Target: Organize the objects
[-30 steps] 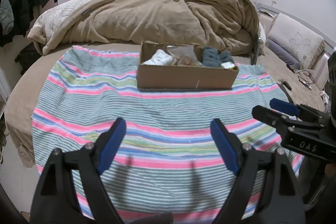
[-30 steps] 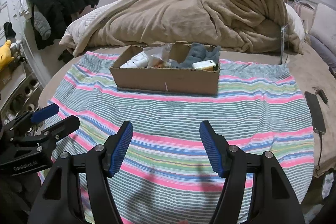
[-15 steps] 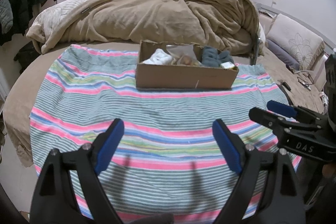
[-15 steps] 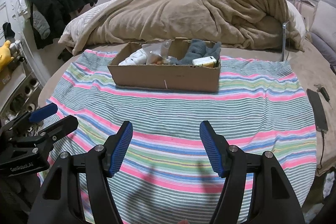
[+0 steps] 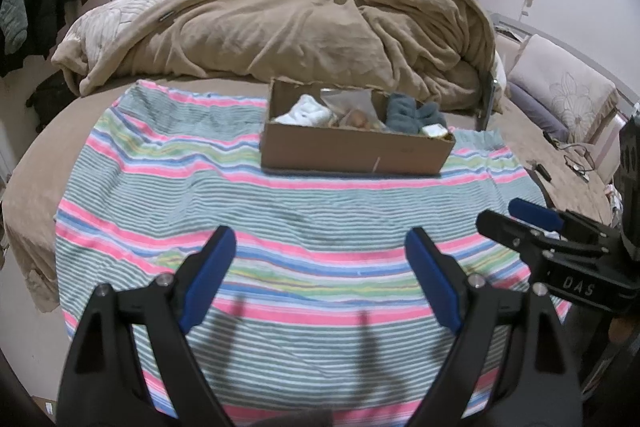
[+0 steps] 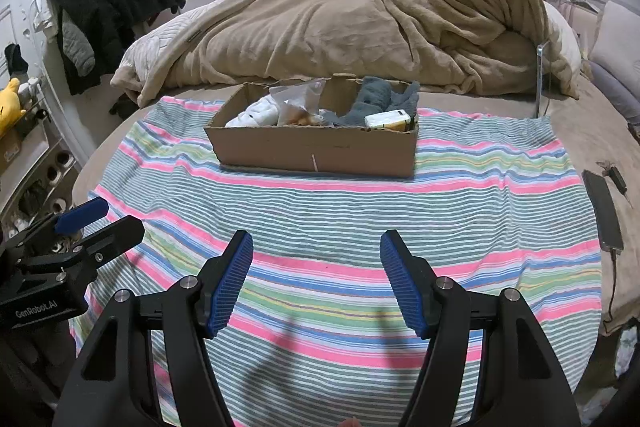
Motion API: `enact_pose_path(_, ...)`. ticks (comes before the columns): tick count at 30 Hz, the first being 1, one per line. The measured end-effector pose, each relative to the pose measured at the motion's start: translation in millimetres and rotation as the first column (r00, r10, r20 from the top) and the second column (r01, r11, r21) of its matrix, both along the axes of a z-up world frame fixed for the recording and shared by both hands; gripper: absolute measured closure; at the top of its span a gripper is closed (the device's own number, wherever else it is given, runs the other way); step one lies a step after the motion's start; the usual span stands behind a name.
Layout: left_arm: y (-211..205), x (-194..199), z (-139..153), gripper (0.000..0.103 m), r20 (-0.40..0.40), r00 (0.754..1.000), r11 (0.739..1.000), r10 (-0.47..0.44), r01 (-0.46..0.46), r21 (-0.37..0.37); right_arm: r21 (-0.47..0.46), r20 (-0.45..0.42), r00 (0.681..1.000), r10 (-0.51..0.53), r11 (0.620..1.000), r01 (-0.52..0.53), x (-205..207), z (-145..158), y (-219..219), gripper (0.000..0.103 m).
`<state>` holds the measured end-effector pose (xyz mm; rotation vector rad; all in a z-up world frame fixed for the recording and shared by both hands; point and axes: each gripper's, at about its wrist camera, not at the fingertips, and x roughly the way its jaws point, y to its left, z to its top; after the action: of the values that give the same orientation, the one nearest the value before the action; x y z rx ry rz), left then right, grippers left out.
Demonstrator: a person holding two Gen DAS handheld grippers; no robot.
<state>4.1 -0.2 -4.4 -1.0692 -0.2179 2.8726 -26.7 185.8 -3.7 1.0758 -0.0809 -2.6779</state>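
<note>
box [image 5: 356, 153] slightly nearer — two grippers agape

Black left gripper [image 5: 320, 255], blue pads [image 5: 208, 279], silver screws.

Pink-green-blue striped cloth [image 6: 360, 211], brown box [image 6: 316, 151], tan blanket [image 6: 340, 27].

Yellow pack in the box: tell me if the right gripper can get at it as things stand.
Probably yes. The pack lies on top at the box's near right corner, uncovered; the right gripper is open, with only bare striped cloth between.
</note>
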Motion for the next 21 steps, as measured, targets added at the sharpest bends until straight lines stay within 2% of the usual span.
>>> enact_pose_path(21,0.3,1.5,0.1,0.015,0.005,1.0,1.0,-0.004,0.004,0.02,-0.012,0.005,1.0,0.004,1.0,-0.004,0.6,0.5,0.0,0.034)
